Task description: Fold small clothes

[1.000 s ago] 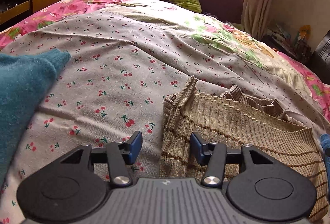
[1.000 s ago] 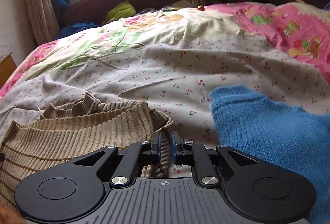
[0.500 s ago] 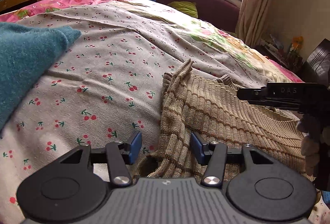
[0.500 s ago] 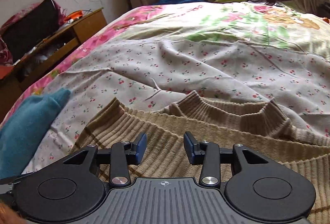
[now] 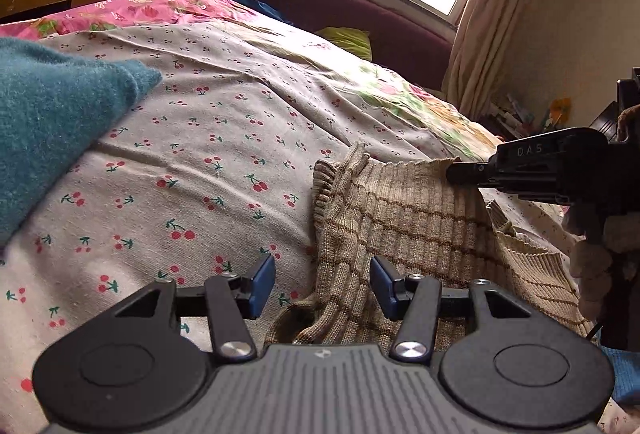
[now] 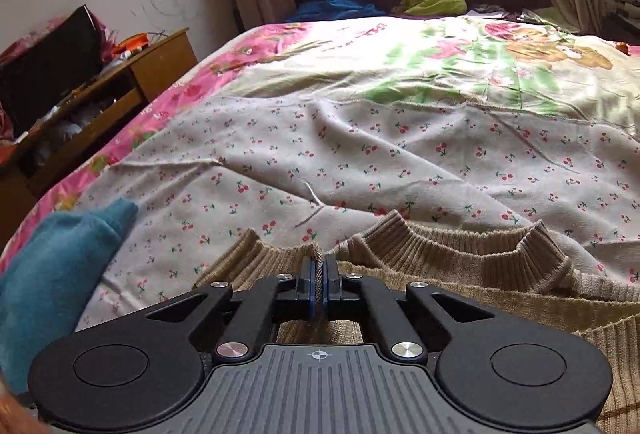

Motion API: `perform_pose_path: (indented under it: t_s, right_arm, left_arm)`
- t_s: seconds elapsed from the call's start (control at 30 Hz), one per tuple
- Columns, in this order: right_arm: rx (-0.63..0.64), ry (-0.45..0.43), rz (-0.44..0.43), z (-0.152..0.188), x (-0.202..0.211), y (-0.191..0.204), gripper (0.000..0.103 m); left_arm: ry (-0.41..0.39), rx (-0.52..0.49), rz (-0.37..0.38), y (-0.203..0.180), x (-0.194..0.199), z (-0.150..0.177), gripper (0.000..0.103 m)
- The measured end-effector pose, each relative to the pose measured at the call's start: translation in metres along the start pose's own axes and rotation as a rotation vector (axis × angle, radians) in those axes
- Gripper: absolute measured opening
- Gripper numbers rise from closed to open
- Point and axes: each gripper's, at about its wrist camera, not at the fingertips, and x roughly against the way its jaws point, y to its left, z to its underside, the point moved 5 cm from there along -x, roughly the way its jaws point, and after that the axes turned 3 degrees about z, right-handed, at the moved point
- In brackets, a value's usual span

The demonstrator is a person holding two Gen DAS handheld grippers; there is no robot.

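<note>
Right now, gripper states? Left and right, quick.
Left gripper: open, holding nothing, jaws on either side of the edge of the beige ribbed sweater.
Right gripper: closed, pinching the sweater's top edge.

Tan ribbed sweater (image 5: pixel 404 230) on the bed

Brown-striped knit, crumpled at lower right; ribbed collar (image 6: pixel 460 238) standing up at lower centre.

Left tongs (image 5: pixel 322 287) agape over beige sweater (image 5: pixel 404 218) edge.

Cherry-print bed (image 6: pixel 400 154), tan ribbed sweater (image 5: pixel 400 218), teal knit (image 5: pixel 48 122)
</note>
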Motion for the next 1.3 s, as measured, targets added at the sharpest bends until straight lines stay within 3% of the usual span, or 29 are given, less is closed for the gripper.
perform_pose_path:
  t_s: [0.07, 0.17, 0.2, 0.27, 0.43, 0.57, 0.7, 0.8, 0.9, 1.0, 1.13, 1.23, 1.3]
  right_arm:
    - [0.002, -0.002, 0.023, -0.002, -0.007, 0.000, 0.003]
    - [0.014, 0.086, 0.119, 0.013, -0.045, -0.006, 0.004]
    - [0.016, 0.113, 0.124, 0.021, -0.053, -0.008, 0.009]
    - [-0.009, 0.089, 0.120, 0.026, -0.048, -0.009, 0.011]
    - [-0.070, -0.015, 0.130, 0.027, 0.021, -0.037, 0.013]
    - [-0.097, -0.067, 0.290, 0.057, 0.092, -0.097, 0.019]
    - [-0.189, -0.016, 0.404, 0.101, 0.127, -0.151, 0.022]
    - [-0.251, 0.032, 0.383, 0.127, 0.129, -0.166, 0.027]
    - [-0.226, 0.036, 0.375, 0.139, 0.129, -0.165, 0.031]
    - [-0.281, 0.038, 0.333, 0.145, 0.131, -0.170, 0.015]
    - [-0.416, -0.025, 0.236, 0.136, 0.158, -0.176, 0.010]
    - [-0.444, -0.062, 0.239, 0.133, 0.170, -0.183, 0.003]
    - [-0.450, 0.004, 0.302, 0.146, 0.153, -0.195, 0.003]
  left_arm:
    - [0.029, 0.008, 0.011, 0.001, -0.005, 0.003, 0.062]
    - [0.059, 0.018, -0.002, 0.006, -0.013, 0.007, 0.062]
    - [0.058, 0.018, 0.000, 0.005, -0.013, 0.007, 0.062]
    - [0.063, 0.001, -0.010, 0.004, -0.013, 0.009, 0.062]
    - [0.059, -0.014, -0.027, 0.003, -0.012, 0.010, 0.059]
    - [0.053, -0.027, -0.040, -0.001, -0.010, 0.012, 0.058]
    - [0.044, -0.082, -0.079, -0.010, -0.009, 0.013, 0.058]
    - [0.045, -0.090, -0.099, -0.014, -0.009, 0.011, 0.058]
    - [0.059, -0.102, -0.108, -0.016, -0.011, 0.012, 0.058]
    - [0.080, -0.100, -0.115, -0.017, -0.015, 0.012, 0.055]
    - [0.083, -0.101, -0.090, -0.025, -0.008, 0.005, 0.025]
    - [0.077, -0.089, -0.102, -0.023, -0.006, 0.003, 0.024]
    - [0.097, -0.111, -0.131, -0.021, -0.015, 0.009, 0.024]
